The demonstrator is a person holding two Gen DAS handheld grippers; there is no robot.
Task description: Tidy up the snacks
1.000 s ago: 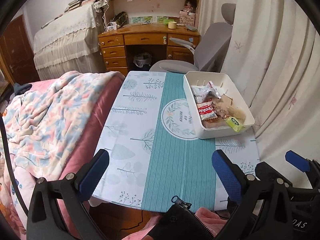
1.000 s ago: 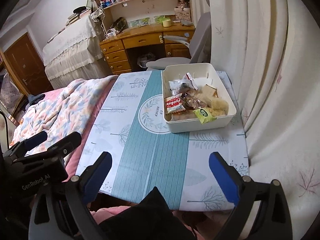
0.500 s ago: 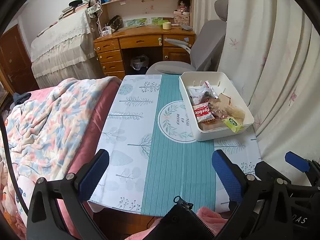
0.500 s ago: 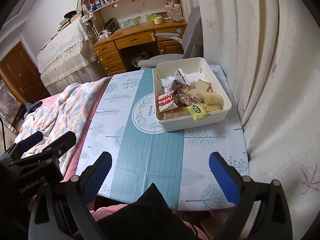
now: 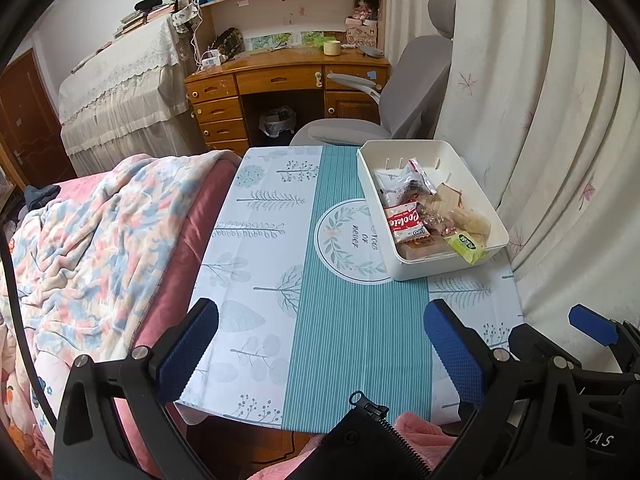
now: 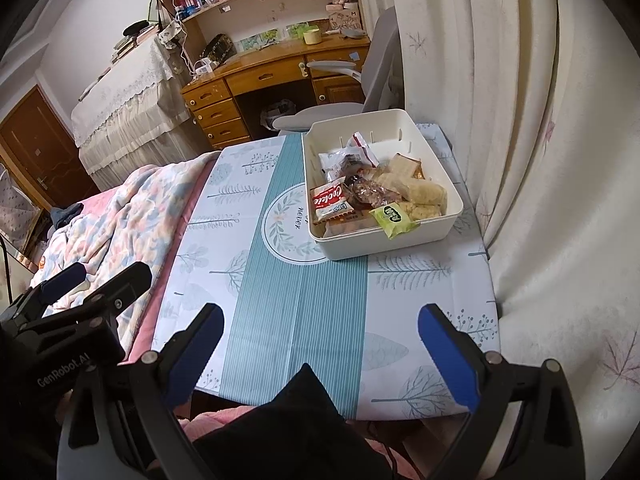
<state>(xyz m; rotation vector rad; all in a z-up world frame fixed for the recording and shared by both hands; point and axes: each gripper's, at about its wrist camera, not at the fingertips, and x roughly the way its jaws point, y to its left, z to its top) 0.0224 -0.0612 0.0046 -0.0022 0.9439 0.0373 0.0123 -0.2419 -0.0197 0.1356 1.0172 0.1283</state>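
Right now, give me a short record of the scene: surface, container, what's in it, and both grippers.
surface: small table with a leaf-print cloth
container: white plastic bin, far right part of the table, by the curtain
contents: wrapped snacks, including a red Cookie pack and a green packet lying over the near rim
left gripper: open, holds nothing, above the near table edge
right gripper: open, holds nothing, short of the bin

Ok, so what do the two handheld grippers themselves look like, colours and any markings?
Both are black frames with silver screws and textured blue finger pads. The left gripper has pads like the right gripper. White lettering reads "GenRobot.AI" on the left one's body, seen from the right wrist. A thin black cable runs beside the left one.
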